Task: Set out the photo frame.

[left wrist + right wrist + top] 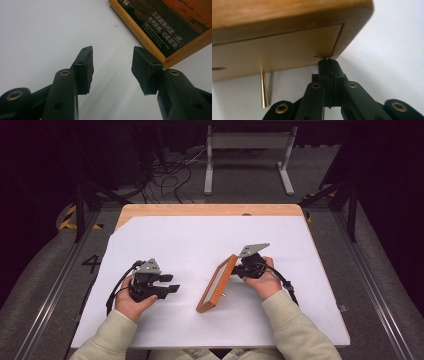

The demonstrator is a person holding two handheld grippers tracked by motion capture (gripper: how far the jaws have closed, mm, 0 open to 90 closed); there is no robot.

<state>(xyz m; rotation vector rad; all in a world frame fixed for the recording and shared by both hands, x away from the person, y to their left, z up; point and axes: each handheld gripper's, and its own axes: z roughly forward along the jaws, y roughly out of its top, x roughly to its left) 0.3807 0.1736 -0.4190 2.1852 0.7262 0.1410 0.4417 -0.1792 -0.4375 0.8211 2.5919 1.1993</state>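
Observation:
A wooden picture frame (216,282) stands tilted on its long edge on the white sheet, its picture side facing my left gripper (171,283). That gripper rests on the sheet to the frame's left, open with nothing between its jaws. In the left gripper view my left gripper (112,70) points at bare sheet, and the frame's corner (150,37), with an orange picture and white script, lies just beyond its right jaw. My right gripper (235,270) is behind the frame. My right gripper (328,62) is shut, its tip against the pale back panel (274,55) by the wooden rim. A thin brass peg (263,87) hangs from the back.
The white sheet (200,240) covers most of a wooden table (210,210). Beyond the far edge, on the floor, are a metal stand (247,142) and loose cables (170,175). Floor rails run along both sides of the table.

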